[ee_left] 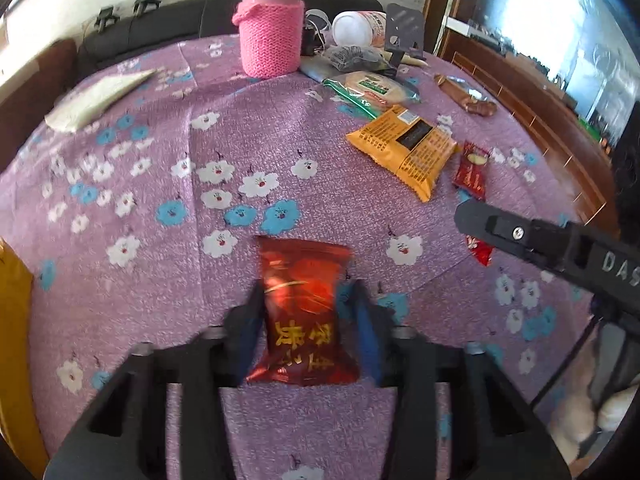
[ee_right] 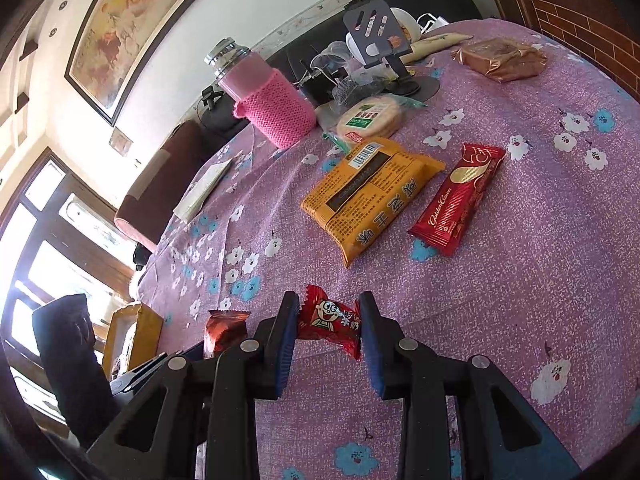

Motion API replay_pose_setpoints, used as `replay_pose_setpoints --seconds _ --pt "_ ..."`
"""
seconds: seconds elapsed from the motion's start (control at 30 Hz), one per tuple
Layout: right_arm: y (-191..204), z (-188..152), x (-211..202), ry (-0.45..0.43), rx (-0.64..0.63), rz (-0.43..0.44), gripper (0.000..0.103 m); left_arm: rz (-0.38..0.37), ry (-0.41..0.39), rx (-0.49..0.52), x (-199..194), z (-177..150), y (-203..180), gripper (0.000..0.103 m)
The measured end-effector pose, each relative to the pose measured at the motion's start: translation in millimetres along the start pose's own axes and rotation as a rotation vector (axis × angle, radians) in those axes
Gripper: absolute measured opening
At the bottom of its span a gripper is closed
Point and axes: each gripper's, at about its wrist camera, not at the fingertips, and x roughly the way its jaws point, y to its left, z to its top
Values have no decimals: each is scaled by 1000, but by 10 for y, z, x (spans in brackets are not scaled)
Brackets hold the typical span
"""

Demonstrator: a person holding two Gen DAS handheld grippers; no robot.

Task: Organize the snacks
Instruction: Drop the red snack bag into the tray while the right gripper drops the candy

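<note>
Between the pads of my left hand-held gripper (ee_left: 304,312) sits a red foil snack packet (ee_left: 303,312), pinched across its middle and held just above the table (ee_left: 140,240) with its purple flowered cloth. It looks light and puffy, the foil crinkly and slick, so I judge a grip across the filled belly safer than one on the thin crimped ends, which could slide out.

From the right wrist view, my right hand-held gripper (ee_right: 329,330) is pinching a small red candy (ee_right: 329,326) across its body, the twisted wrapper tails sticking out on either side. That one seems firm inside, but the wrapper is slippery too.

Farther back on the cloth lie an orange biscuit pack (ee_right: 370,196), a long red wafer bar (ee_right: 460,196) beside it, a round rice cracker pack (ee_right: 370,116) and a brown cake pack (ee_right: 500,58), well apart from both held pieces. A pink knitted flask (ee_right: 272,108) stands near the far edge. The flat packs I would take by their long sides, gently, since biscuits inside would crack
</note>
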Motion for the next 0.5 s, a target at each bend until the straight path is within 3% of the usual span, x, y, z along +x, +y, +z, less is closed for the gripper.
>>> replay_pose_setpoints --seconds 0.23,0.5 --pt "20 -9 12 2 -6 6 32 -37 -28 -24 -160 -70 74 26" --pt "122 -44 1 1 -28 57 31 -109 -108 -145 -793 -259 315 26"
